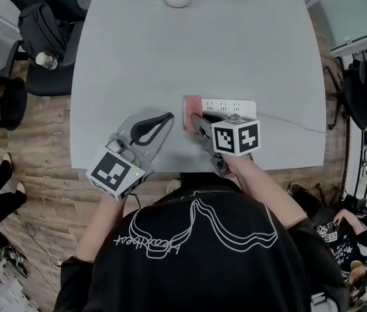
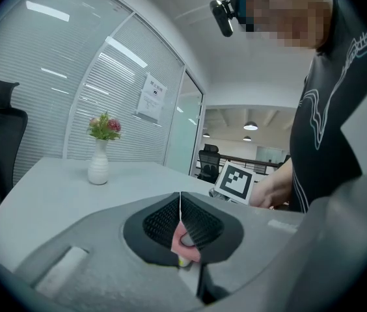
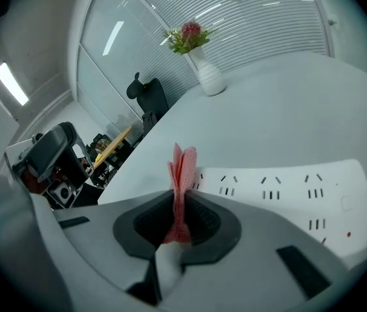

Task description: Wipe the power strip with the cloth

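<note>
On the grey table (image 1: pixel 138 57), head view: a long white plastic power strip (image 1: pixel 232 106) lies near the front edge. A folded pink fabric cloth (image 1: pixel 192 112) touches its left end, clamped in the right gripper (image 1: pixel 198 119). The left gripper (image 1: pixel 168 117) sits just beside the cloth. Left gripper view: jaws pressed together, nothing btwn them, a bit of pink visible thru the gap below. Right gripper view: jaws pinch the cloth upright, power strip just beyond, sockets up.
</note>
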Demonstrator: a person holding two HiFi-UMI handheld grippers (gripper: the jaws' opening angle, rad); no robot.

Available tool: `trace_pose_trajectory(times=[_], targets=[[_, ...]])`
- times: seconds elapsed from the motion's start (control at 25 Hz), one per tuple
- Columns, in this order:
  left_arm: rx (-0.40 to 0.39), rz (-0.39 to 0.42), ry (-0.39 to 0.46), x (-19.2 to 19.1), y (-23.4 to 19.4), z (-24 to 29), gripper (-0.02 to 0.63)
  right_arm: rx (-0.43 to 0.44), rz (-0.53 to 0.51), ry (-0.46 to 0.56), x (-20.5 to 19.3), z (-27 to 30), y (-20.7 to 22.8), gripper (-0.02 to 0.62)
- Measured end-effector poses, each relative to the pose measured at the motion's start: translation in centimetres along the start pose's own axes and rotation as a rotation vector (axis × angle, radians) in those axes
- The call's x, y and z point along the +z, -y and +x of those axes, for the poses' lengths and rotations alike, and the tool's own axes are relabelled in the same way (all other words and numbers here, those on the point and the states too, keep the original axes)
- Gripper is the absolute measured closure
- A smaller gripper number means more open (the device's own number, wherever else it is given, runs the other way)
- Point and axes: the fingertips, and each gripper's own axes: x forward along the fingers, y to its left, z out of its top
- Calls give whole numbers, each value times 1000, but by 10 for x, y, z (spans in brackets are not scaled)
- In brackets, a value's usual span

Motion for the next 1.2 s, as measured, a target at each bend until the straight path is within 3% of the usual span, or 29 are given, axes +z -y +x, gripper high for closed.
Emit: trace_pose_trajectory(times=[0.56,1.2], targets=[[-43,13,13,-2,12,14,592,-32,46,-2,-9,-22,26,546],[-126,-21,17,-8,31,35,592,-134,118,59,-19,-66,75,548]])
